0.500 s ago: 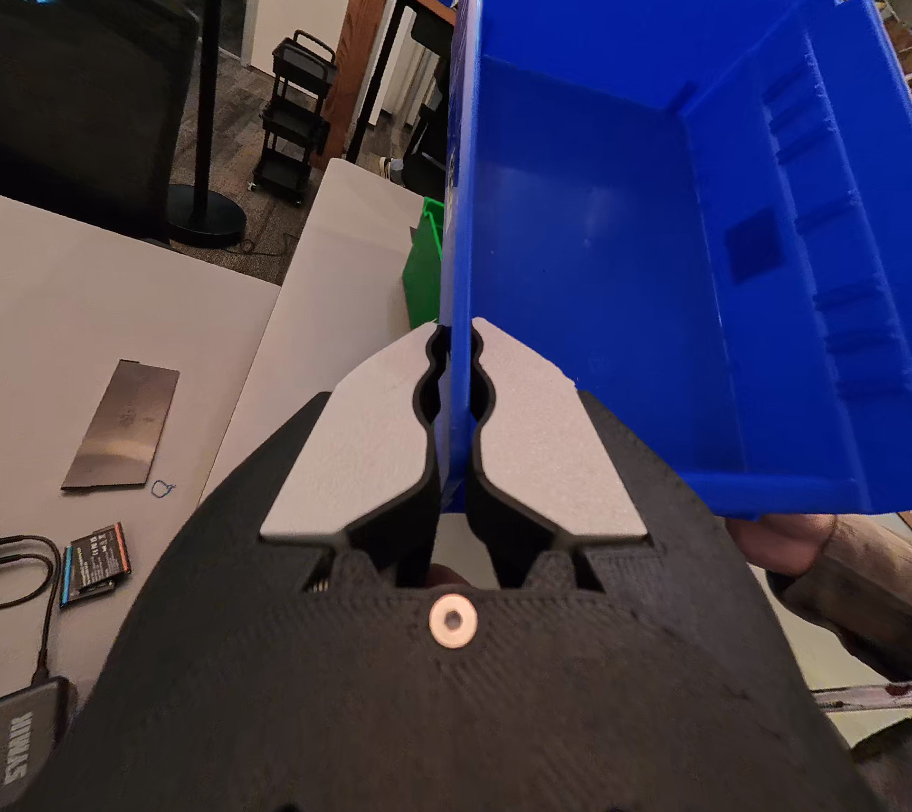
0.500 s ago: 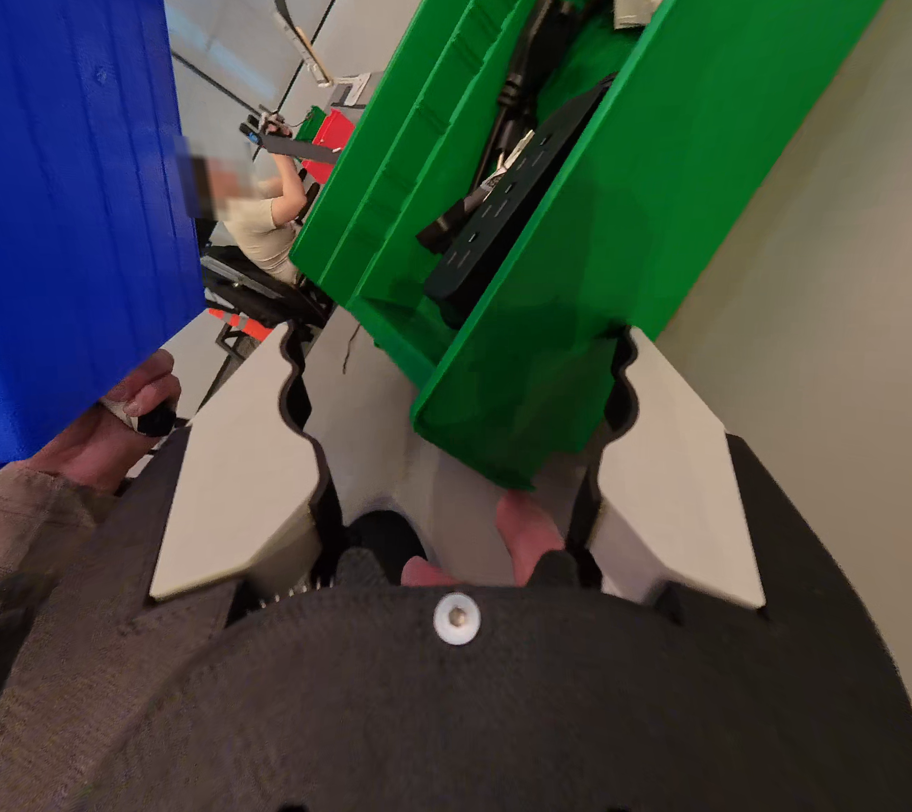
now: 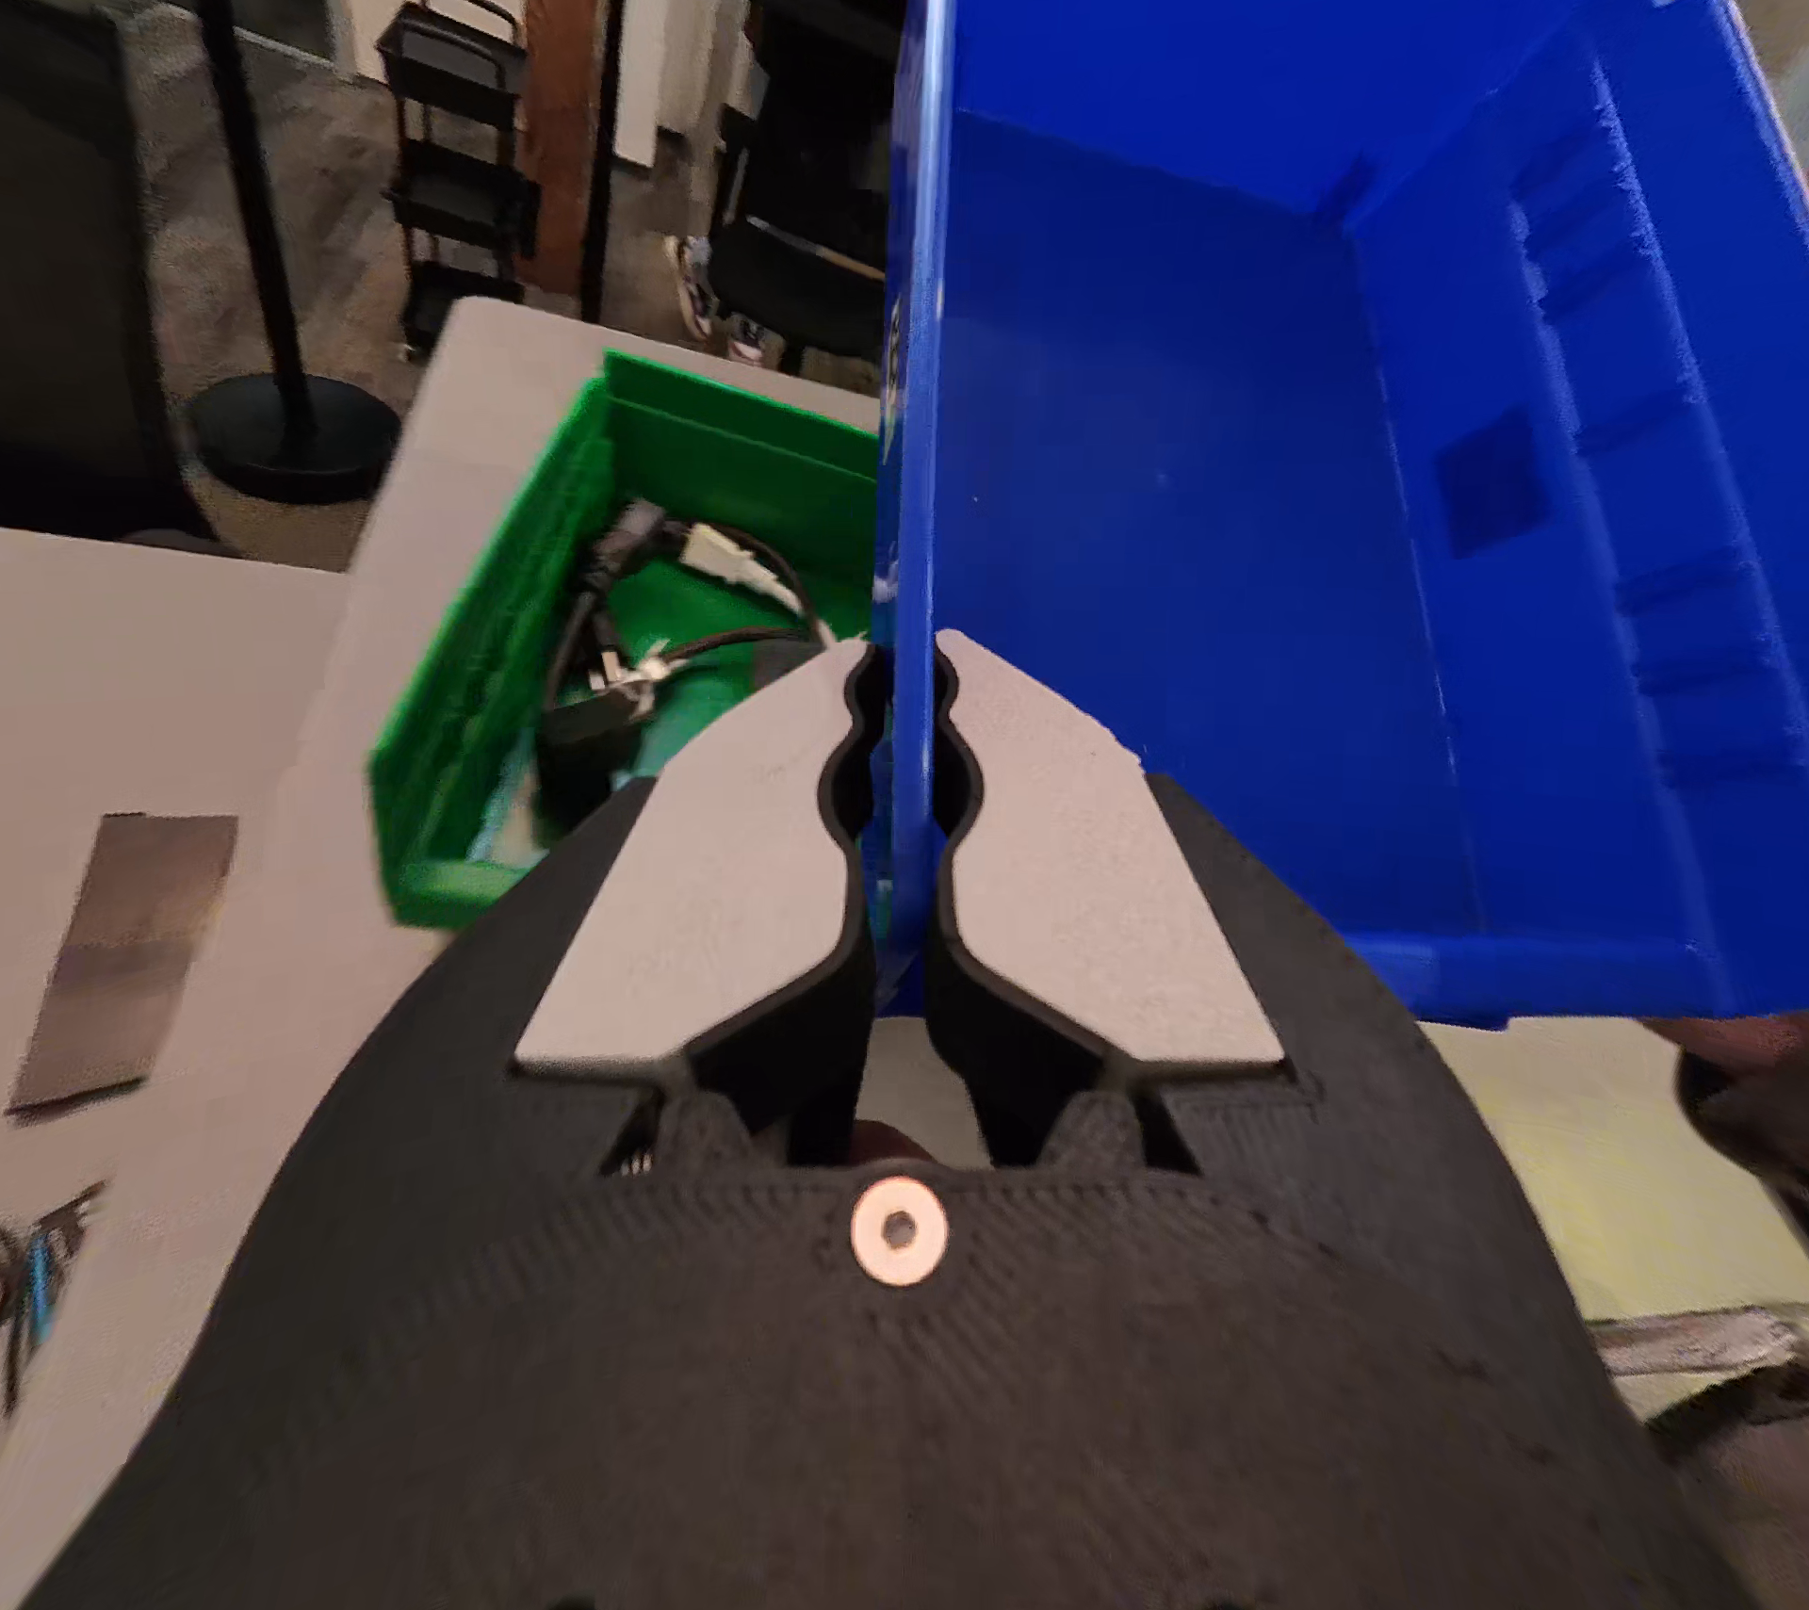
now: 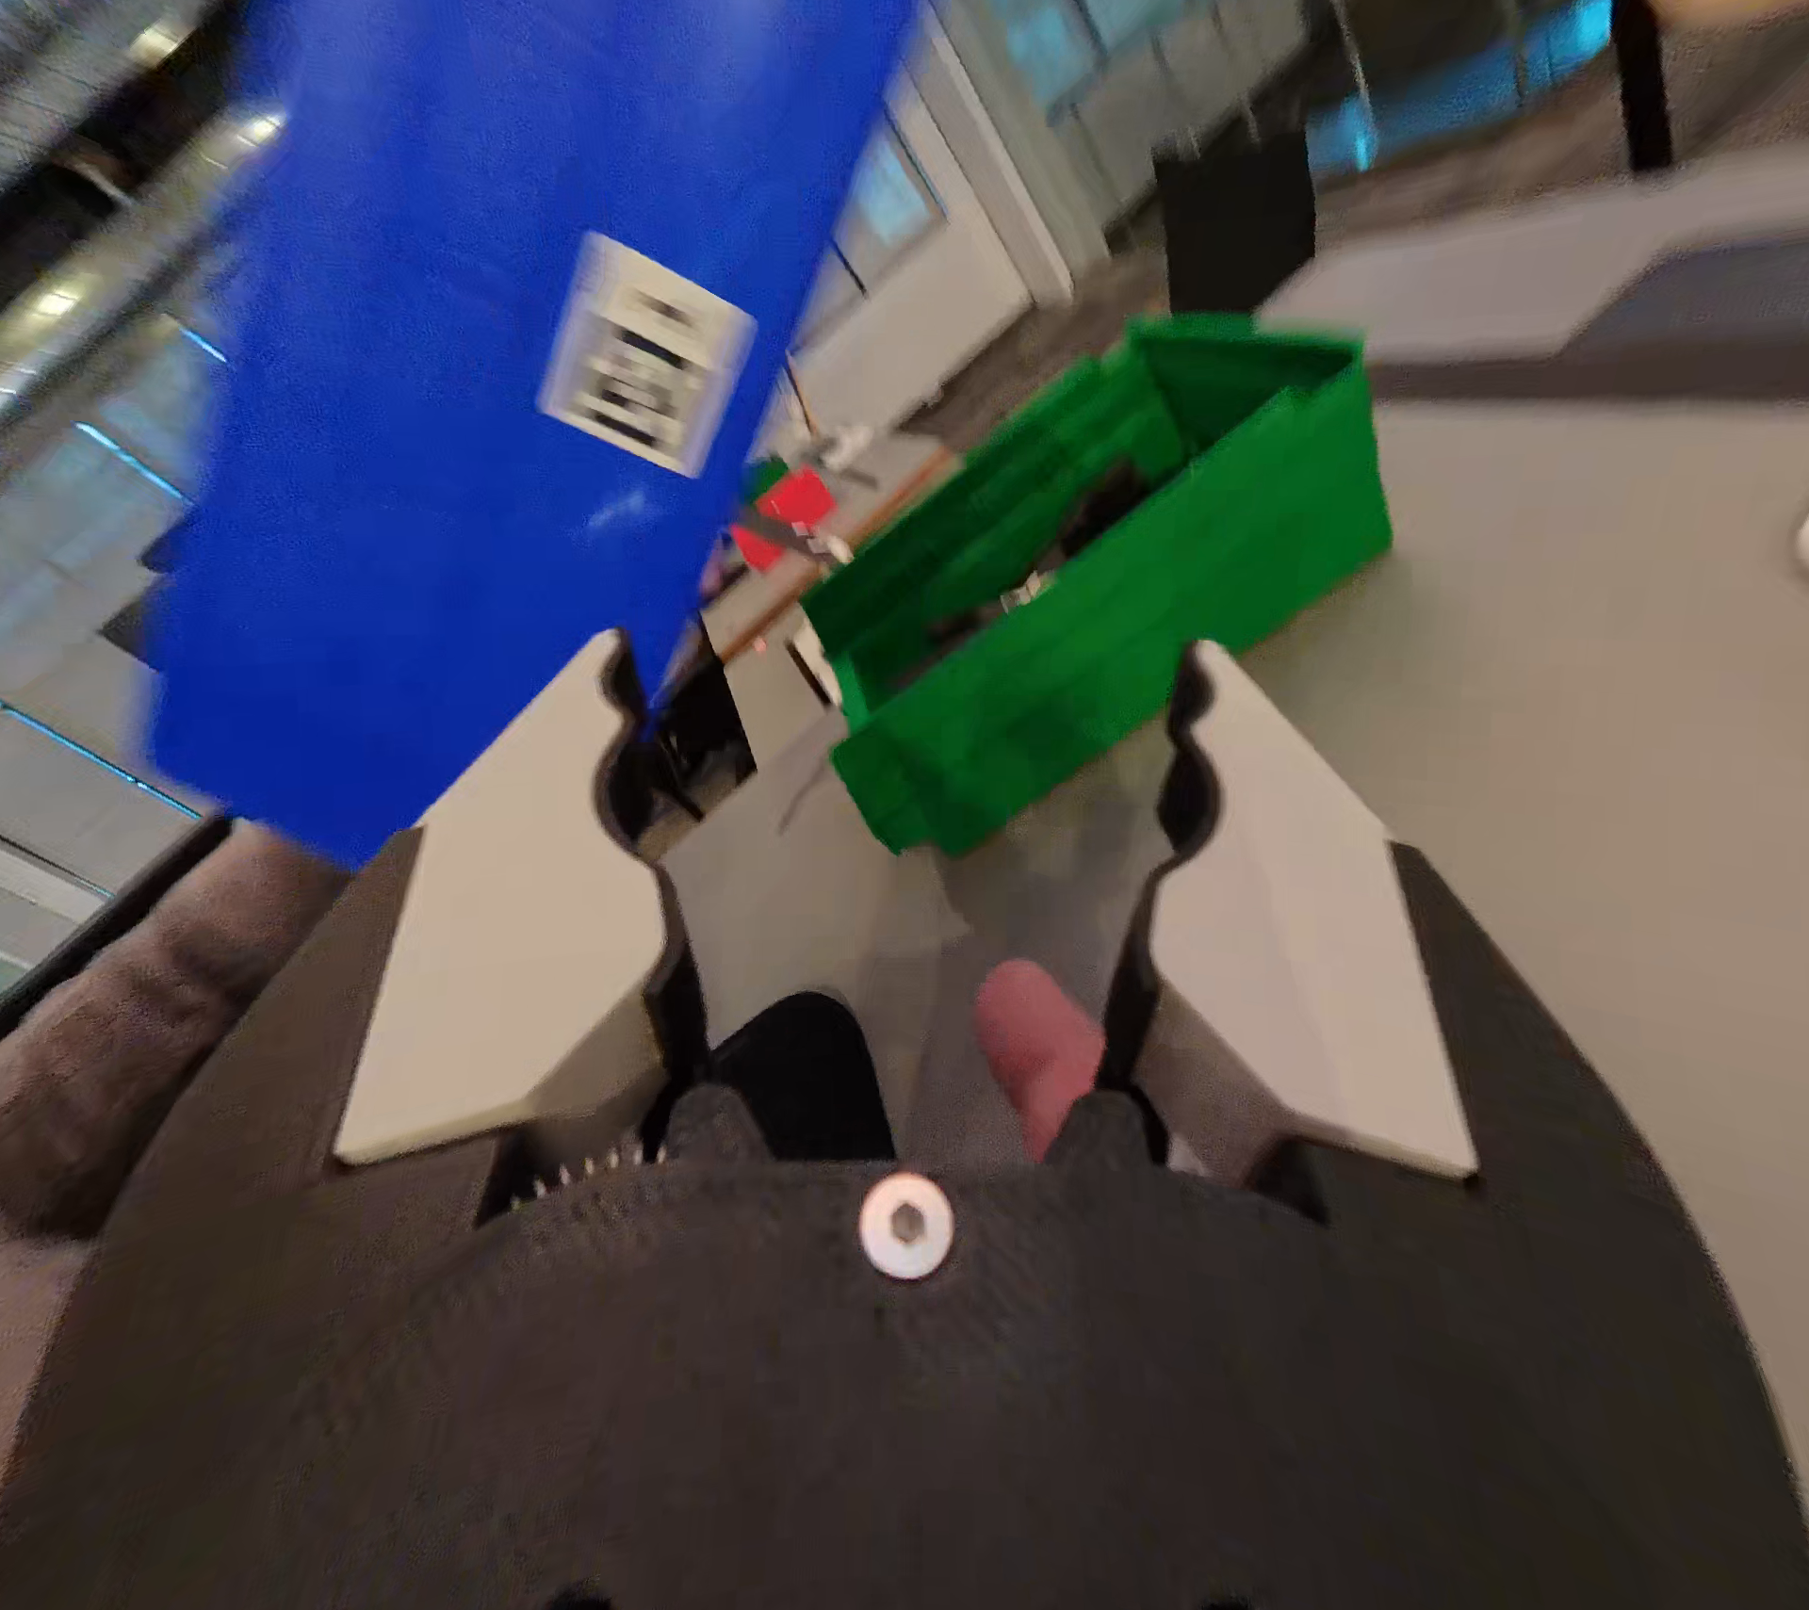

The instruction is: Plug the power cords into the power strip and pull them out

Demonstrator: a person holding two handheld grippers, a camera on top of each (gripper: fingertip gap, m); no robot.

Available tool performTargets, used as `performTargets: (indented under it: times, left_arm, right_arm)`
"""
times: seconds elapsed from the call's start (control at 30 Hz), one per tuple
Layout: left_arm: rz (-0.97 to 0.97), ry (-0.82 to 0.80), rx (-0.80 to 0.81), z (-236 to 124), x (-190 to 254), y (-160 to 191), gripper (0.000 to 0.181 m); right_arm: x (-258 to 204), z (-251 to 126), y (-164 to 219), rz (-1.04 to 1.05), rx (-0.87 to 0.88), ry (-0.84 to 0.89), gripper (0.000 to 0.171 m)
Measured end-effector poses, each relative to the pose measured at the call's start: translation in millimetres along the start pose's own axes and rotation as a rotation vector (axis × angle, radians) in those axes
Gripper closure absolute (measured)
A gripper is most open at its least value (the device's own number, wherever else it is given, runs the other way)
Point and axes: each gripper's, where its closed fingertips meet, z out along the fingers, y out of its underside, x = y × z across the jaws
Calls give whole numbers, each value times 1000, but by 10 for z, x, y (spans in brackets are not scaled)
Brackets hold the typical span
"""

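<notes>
My left gripper (image 3: 905,663) is shut on the side wall of an empty blue bin (image 3: 1224,486) and holds it tilted in the air. The same blue bin (image 4: 470,349) fills the upper left of the right wrist view, with a white sticker on its underside. A green bin (image 3: 509,663) sits on the white table and holds black power cords (image 3: 597,643) and a white plug (image 3: 729,560). It also shows in the right wrist view (image 4: 1126,663), where its contents are blurred. My right gripper (image 4: 905,663) is open and empty, short of the green bin.
A grey metal plate (image 3: 127,956) lies on the table (image 3: 196,682) at the left. A black rolling cart (image 3: 460,154), a pole stand (image 3: 284,428) and a wooden desk stand beyond the table edge. A sleeve (image 4: 127,1005) shows at the lower left. The left gripper's tips are roughly 30 centimetres from the right gripper's.
The left gripper has lifted and swung the blue bin, so the green bin's inside now shows. The right gripper has pulled back from the green bin, which is now farther off.
</notes>
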Motion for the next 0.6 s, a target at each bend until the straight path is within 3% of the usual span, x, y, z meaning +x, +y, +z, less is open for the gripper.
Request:
performTargets:
  times: [0.03, 0.1, 0.3, 0.4, 0.6]
  left_arm:
    - [15, 19, -23, 126, 157, 30, 176]
    - [62, 60, -73, 401, 521, 122, 176]
    - [203, 258, -266, 1193, 1753, 690, 176]
    - [257, 343, -348, 1553, 2247, 1078, 176]
    - [283, 436, -475, 2207, 3073, 1824, 175]
  right_arm:
    - [-149, -244, -157, -43, 60, -41, 80]
    - [-393, -710, -359, -110, 152, -75, 84]
    - [-557, -1602, -233, -182, 171, 123, 68]
    - [-325, -1970, -118, -118, 169, 285, 52]
    - [473, -2711, 20, -8, 145, 627, 45]
